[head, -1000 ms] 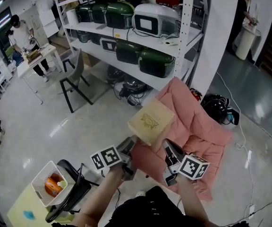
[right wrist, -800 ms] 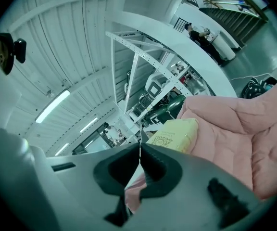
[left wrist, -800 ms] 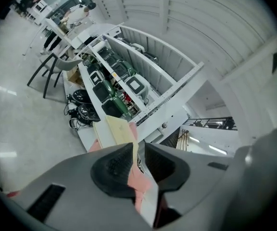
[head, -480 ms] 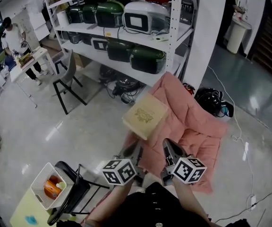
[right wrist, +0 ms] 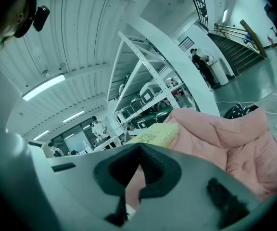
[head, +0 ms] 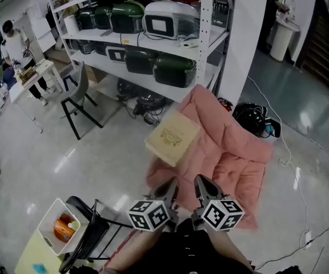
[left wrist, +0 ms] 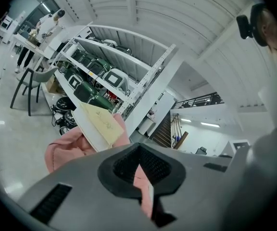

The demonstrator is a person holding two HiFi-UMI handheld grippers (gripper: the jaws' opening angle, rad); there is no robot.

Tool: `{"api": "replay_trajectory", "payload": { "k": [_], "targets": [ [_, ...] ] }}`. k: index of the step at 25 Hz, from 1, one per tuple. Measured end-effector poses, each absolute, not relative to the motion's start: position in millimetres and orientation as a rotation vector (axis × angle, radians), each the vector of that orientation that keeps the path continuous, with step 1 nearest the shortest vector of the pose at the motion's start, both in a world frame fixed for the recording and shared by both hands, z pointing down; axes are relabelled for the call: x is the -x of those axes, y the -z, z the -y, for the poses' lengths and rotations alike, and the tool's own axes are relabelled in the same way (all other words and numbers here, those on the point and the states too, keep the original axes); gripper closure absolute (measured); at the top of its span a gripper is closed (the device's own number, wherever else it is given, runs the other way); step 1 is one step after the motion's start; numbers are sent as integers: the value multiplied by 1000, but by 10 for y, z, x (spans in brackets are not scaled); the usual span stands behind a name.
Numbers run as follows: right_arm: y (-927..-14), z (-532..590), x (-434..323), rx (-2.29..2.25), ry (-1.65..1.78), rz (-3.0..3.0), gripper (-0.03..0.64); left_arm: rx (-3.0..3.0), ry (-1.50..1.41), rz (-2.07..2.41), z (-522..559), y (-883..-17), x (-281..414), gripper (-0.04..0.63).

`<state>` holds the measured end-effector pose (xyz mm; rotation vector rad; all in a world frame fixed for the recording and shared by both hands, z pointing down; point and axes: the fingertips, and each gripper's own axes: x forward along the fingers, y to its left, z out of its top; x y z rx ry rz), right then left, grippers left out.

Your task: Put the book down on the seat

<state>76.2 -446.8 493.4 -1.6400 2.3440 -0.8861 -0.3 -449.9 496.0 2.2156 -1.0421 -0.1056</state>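
A chair [head: 80, 96] stood at the far left, in front of the shelf [head: 153, 41]. The book [head: 172, 137] lay tilted on the left edge of the pink seat [head: 241, 156]. Below it, apart from it, the left gripper [head: 169, 187] had its jaws pressed together on nothing. Beside it, the right gripper [head: 201, 184] was likewise closed and empty.

Tan book [head: 172, 137] with a darker emblem, pink quilted seat [head: 236, 150], green cookers [head: 175, 70] on white shelves [head: 206, 16].
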Motion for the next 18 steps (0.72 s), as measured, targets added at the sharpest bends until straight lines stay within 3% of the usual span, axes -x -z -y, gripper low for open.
{"api": "replay_trajectory", "payload": {
  "k": [18],
  "targets": [
    [-4950, 4434, -713, 1550, 924, -2391, 604, -2221, 102, 1059, 4533, -4920, 0, 584]
  ]
}}
